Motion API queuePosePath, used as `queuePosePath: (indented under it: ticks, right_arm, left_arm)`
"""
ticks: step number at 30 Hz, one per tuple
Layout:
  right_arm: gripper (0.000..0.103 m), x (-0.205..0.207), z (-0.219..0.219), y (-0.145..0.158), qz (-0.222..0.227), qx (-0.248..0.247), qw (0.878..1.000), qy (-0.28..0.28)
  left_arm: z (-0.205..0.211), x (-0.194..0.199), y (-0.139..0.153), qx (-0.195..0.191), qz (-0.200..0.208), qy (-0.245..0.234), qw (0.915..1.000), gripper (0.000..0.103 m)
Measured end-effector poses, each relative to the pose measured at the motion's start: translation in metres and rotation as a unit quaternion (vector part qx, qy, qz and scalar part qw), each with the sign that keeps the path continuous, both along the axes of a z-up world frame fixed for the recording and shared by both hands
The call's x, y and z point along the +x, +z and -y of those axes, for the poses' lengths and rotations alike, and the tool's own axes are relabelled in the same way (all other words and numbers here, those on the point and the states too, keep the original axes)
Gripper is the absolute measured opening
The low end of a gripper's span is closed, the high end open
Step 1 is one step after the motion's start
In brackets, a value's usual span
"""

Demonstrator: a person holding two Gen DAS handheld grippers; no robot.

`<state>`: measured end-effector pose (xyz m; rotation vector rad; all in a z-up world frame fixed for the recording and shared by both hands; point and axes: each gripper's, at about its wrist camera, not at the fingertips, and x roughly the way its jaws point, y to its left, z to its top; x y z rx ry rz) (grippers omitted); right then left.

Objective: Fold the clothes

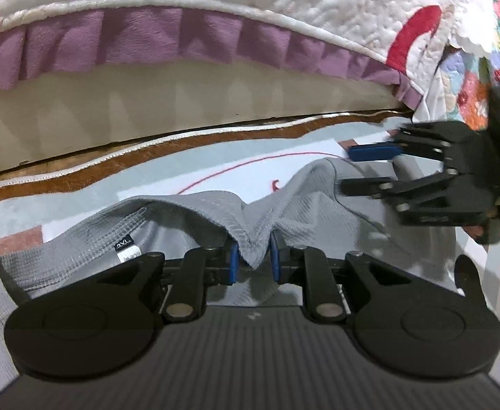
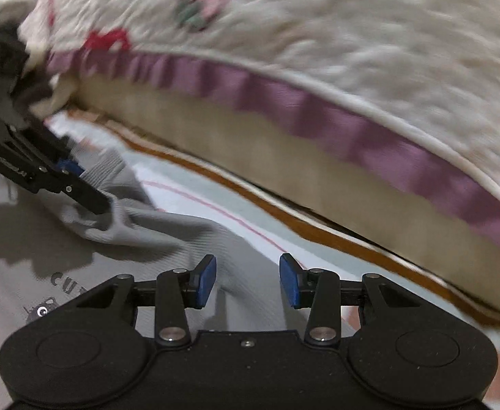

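Pinching grey shirt (image 1: 195,212) — left gripper (image 1: 254,260); right gripper (image 2: 248,278) spread apart.

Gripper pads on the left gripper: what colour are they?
Blue pads on the black left gripper, pinching the grey shirt; clearest in the left wrist view.

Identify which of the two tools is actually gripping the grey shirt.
The left tool: its blue pads pinch a fold of the grey shirt. The right tool is open, holding nothing.
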<state>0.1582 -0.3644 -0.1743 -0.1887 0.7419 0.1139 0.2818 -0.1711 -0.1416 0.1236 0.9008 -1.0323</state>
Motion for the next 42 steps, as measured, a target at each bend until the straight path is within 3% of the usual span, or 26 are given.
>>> queuePosePath:
  ticks: [2,4,6,8,9,11,13,15,19,22,23,25,27,30,32,35,39,42]
  right_arm:
    - [0.048,0.013,-0.01,-0.004,-0.016,-0.02,0.999,0.02]
    - [0.06,0.026,-0.02,-0.008,-0.031,-0.04,0.998,0.041]
    - [0.059,0.033,-0.017,-0.01,-0.041,-0.022,0.998,0.038]
    - [0.043,0.039,-0.008,-0.011,-0.049,0.009,0.998,0.029]
    - [0.005,0.041,-0.002,-0.011,-0.05,0.026,0.998,0.018]
    - [0.006,0.038,0.018,-0.008,-0.037,0.085,0.996,-0.021]
    - [0.006,0.034,0.041,-0.005,-0.013,0.146,0.987,-0.068]
    - [0.005,0.031,0.054,-0.005,-0.003,0.173,0.98,-0.097]
    - [0.005,0.037,0.052,-0.013,-0.018,0.148,0.981,-0.127]
    - [0.006,0.042,0.044,-0.022,-0.036,0.098,0.984,-0.144]
    - [0.008,0.042,0.041,-0.024,-0.038,0.084,0.984,-0.153]
    - [0.025,0.044,0.036,-0.024,-0.037,0.068,0.981,-0.178]
    - [0.041,0.048,0.029,-0.021,-0.033,0.046,0.978,-0.203]
    - [0.043,0.042,0.017,-0.01,-0.006,0.046,0.974,-0.221]
    - [0.043,0.039,0.011,-0.001,0.014,0.09,0.968,-0.235]
    - [0.044,0.034,-0.008,0.012,0.033,0.16,0.962,-0.219]
    - [0.044,0.033,-0.053,0.022,0.016,0.213,0.963,-0.161]
    - [0.044,0.033,-0.089,0.028,-0.001,0.246,0.962,-0.116]
  left_arm:
    - [-0.001,-0.002,-0.001,-0.001,0.003,-0.002,1.0,0.017]
    - [-0.003,-0.002,0.001,-0.007,0.01,-0.001,0.9999,0.015]
    - [-0.007,0.003,0.008,-0.042,0.013,0.0,0.999,0.011]
    - [-0.012,0.015,0.016,-0.088,-0.007,0.001,0.9961,0.01]
    - [-0.014,0.023,0.02,-0.107,-0.014,0.015,0.994,0.01]
    - [-0.015,0.037,0.022,-0.117,-0.024,0.042,0.992,0.01]
    - [-0.008,0.047,0.02,-0.096,-0.014,0.061,0.9935,0.01]
    - [0.006,0.048,0.013,-0.049,0.019,0.068,0.9963,0.011]
    - [0.029,0.041,0.004,0.028,0.075,0.103,0.9915,0.032]
    - [0.017,0.041,0.01,0.019,0.062,0.136,0.9886,0.039]
    - [0.009,0.038,0.014,0.019,0.059,0.139,0.9883,0.044]
    - [-0.009,0.033,0.021,0.02,0.053,0.145,0.9878,0.044]
    - [-0.027,0.019,0.029,0.046,0.073,0.146,0.9855,0.044]
    - [-0.058,-0.011,0.039,0.096,0.12,0.146,0.9773,0.05]
    - [-0.081,-0.028,0.041,0.118,0.137,0.155,0.9713,0.051]
    - [-0.131,-0.051,0.043,0.142,0.14,0.193,0.9606,0.052]
    - [-0.205,-0.071,0.041,0.133,0.093,0.273,0.9482,0.052]
    - [-0.221,-0.08,0.031,0.11,0.061,0.29,0.9486,0.052]
